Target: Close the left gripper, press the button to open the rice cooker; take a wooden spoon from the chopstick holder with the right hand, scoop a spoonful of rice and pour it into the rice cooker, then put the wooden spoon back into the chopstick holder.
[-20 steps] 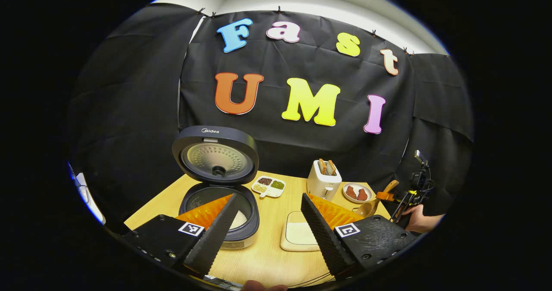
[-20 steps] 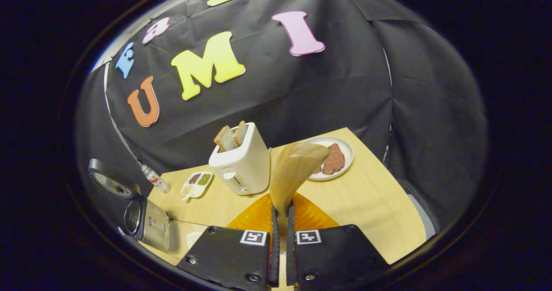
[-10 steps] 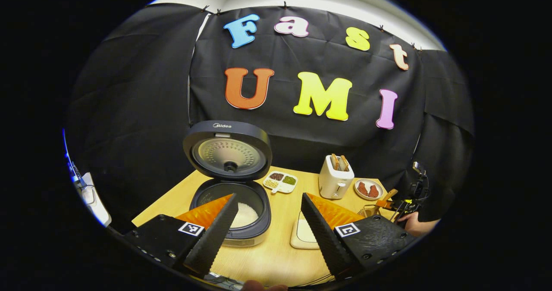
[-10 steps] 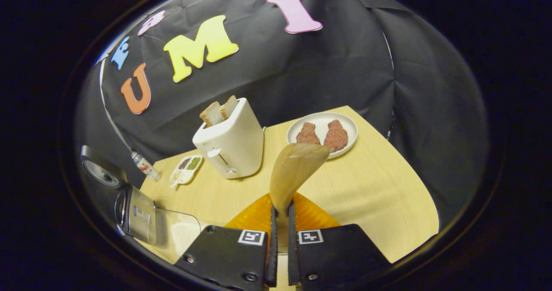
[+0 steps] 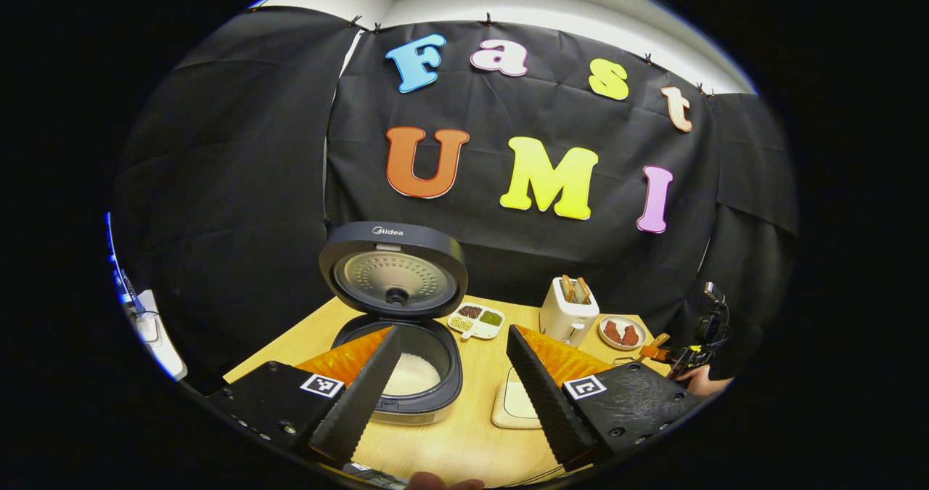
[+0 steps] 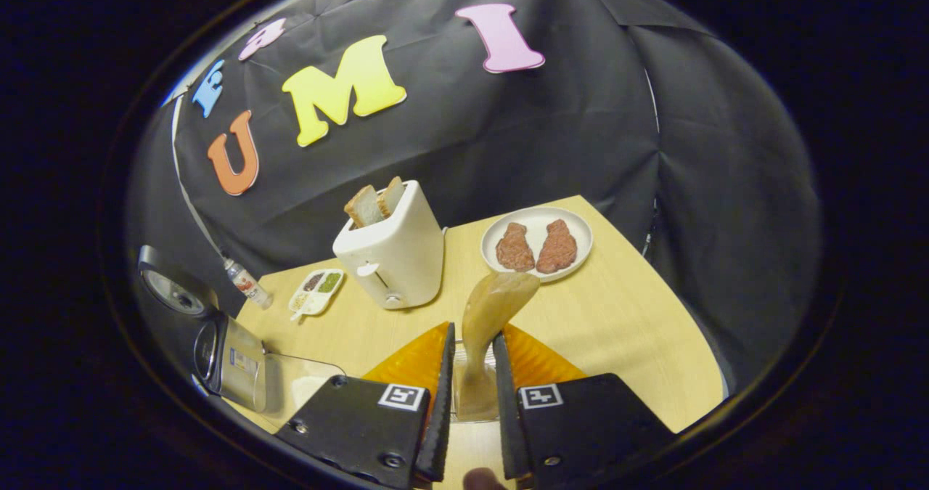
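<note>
In the left gripper view, the left gripper (image 5: 451, 374) sits at the bottom centre with its ribbed wedge fingers spread wide, holding nothing. Between them, left of centre, the round dark rice cooker (image 5: 406, 374) stands with its lid upright, the perforated metal inner plate facing out and white rice in the pot. A rounded cream tray (image 5: 514, 406) lies just right of it on the pale wood-grain table (image 5: 443, 446), with bare table toward the bottom edge.

In the right gripper view, the right gripper (image 6: 472, 374) at bottom centre has its fingers slightly parted. The smooth wooden spoon (image 6: 490, 316) stands between them, bowl upward; I cannot tell whether they touch it. Bare table lies at lower right, up to its curved edge.
</note>
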